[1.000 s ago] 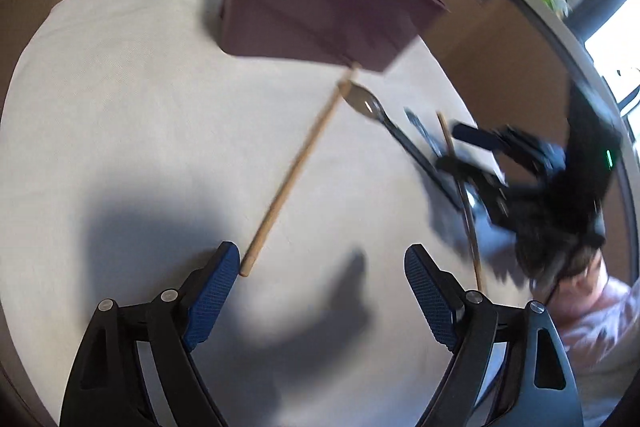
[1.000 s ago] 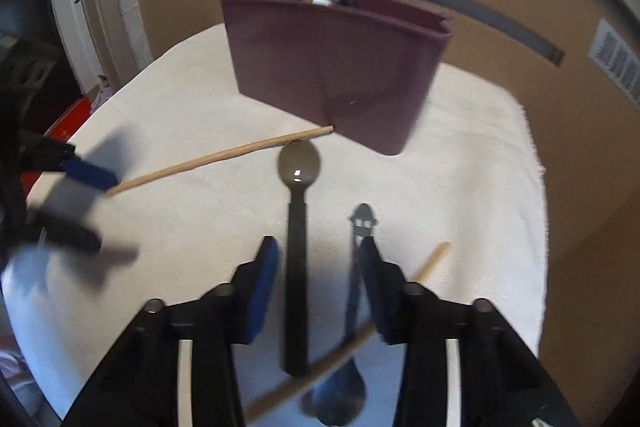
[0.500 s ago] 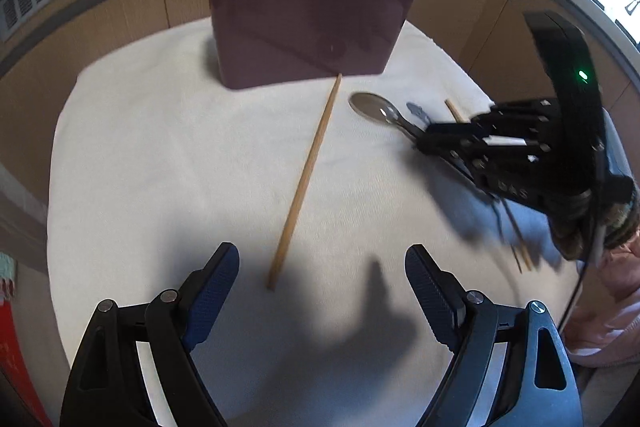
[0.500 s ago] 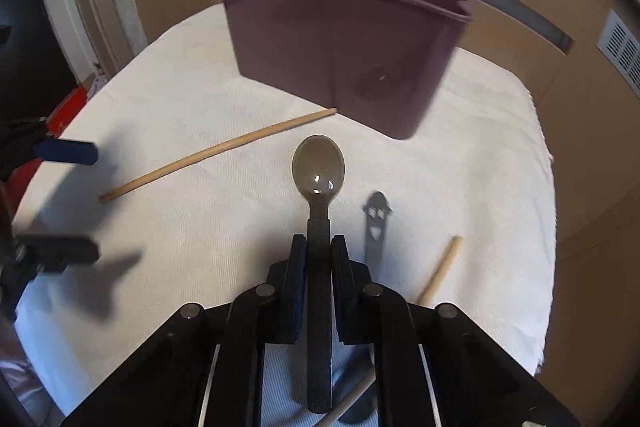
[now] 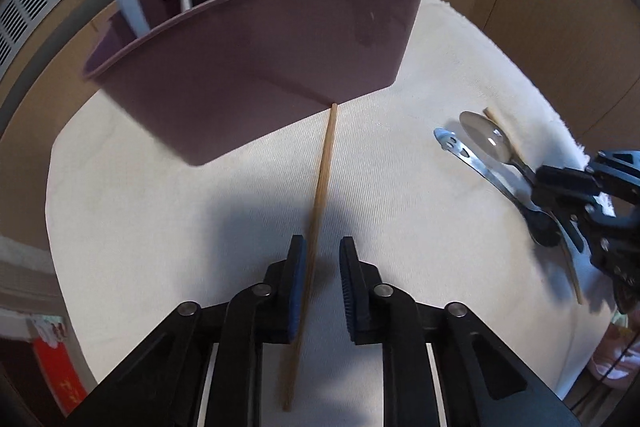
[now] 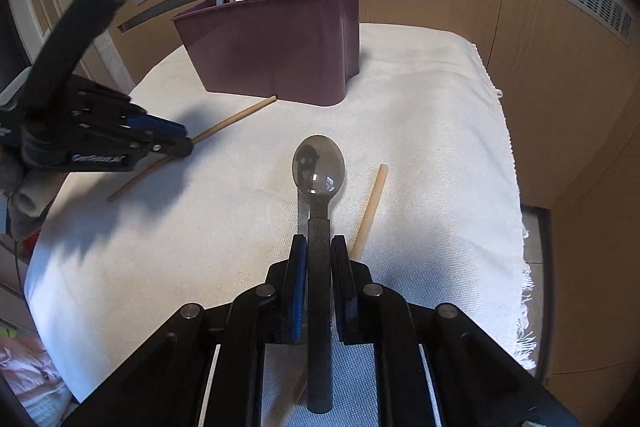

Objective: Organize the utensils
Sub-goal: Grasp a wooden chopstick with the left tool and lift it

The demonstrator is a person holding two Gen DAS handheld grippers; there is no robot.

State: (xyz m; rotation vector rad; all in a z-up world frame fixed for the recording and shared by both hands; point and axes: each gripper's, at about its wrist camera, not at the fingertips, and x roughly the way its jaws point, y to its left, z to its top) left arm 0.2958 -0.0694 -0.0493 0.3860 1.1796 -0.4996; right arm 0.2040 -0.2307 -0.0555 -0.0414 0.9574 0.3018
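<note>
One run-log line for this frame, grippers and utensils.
left gripper: closing around wooden chopstick | right gripper: shut on black-handled spoon | maroon plastic caddy: part-filled

You see a maroon bin (image 5: 256, 75), tan chopstick (image 5: 320, 187), cream cloth (image 5: 160, 211), and blue pads (image 5: 298, 291).

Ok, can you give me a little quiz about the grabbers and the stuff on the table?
1. True or false: the right gripper is clamped on the black handle of a spoon.
2. Pick one. The thing lying inside the left gripper is: A a fork, B a wooden chopstick, C a knife.
3. Fill the gap: that stick's far tip reaches the foot of the dark purple ___.

Key
1. True.
2. B. The left gripper's jaws are closing with the chopstick between them, not yet pinched from both sides.
3. bin, which already has utensils standing in it.
</note>
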